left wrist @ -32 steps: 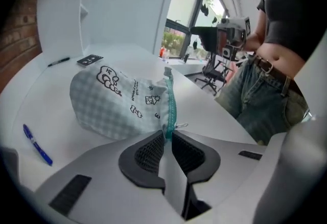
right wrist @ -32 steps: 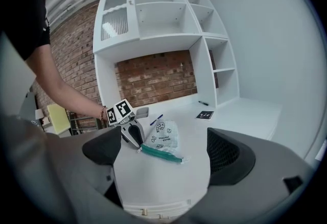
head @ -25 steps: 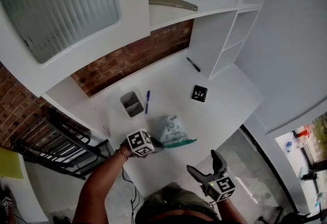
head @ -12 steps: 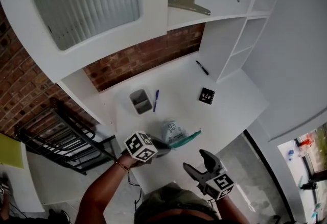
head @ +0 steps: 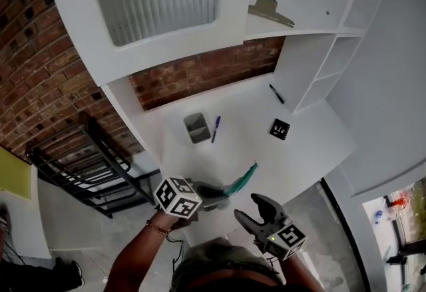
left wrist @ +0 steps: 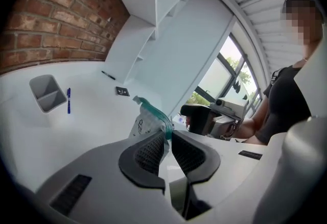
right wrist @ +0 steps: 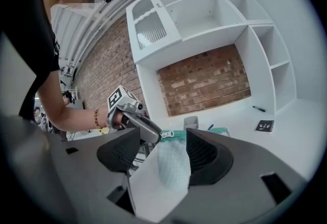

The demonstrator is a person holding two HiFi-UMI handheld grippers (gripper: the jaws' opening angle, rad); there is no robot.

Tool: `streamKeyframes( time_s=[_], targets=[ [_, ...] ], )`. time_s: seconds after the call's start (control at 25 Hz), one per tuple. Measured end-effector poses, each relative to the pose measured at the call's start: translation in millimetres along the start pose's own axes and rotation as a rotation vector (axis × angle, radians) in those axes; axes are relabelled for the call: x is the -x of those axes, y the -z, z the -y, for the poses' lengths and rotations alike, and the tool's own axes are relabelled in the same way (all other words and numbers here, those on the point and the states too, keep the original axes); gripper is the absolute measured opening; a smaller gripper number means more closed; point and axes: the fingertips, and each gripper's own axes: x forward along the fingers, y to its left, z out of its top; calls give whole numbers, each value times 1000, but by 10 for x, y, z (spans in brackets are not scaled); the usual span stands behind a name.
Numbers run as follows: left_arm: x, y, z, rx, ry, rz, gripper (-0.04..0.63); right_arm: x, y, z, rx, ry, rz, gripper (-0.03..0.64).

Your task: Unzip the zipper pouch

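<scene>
The left tool (head: 218, 193) (left wrist: 167, 139) has its jaws nearly together, clamped on one edge of the zipper pouch (head: 226, 189) (left wrist: 147, 122). It holds the pouch up over the near edge of the worktop (head: 266, 157). The teal zipper (head: 241, 177) runs along the pouch's top, pointing far and right. What the pale, printed pouch contains cannot be made out.

The right tool (head: 249, 209) (right wrist: 163, 136) sits just right of the pouch. Its jaws have just been closing but stand apart, with the pouch's body and the zipper pull (right wrist: 166, 133) showing in the gap, and neither pad presses on them.

Farther back on the worktop stands a grey bin (head: 196, 128) with two compartments. A blue pen (head: 215, 129) lies just to its right, outside it. A black card (head: 279, 129) and a black pen (head: 276, 94) lie farther right. A metal clip (head: 269, 10) rests on the shelf (head: 313, 30) above.
</scene>
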Motion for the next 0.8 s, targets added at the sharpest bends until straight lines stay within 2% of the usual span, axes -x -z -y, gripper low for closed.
streamKeyframes(
  time_s=[0.24,0.36,0.56,0.68,0.8],
  targets=[
    [196,40,399,62,22,123,48,-24,-236,-282,29,-128,18,276],
    [290,30,574,84,22,193,48,-35,-296,-382,8,-165,37,276],
    [442,-3,758,110,-8,314,48,-46,-363,-546,-52,-229,65,272],
    [492,2,826,129,-28,359,48,-51,-398,-647,-32,-256,68,266],
    [542,11,848,141,-64,384,48,-43,-429,-773,1,-285,72,214]
  ],
)
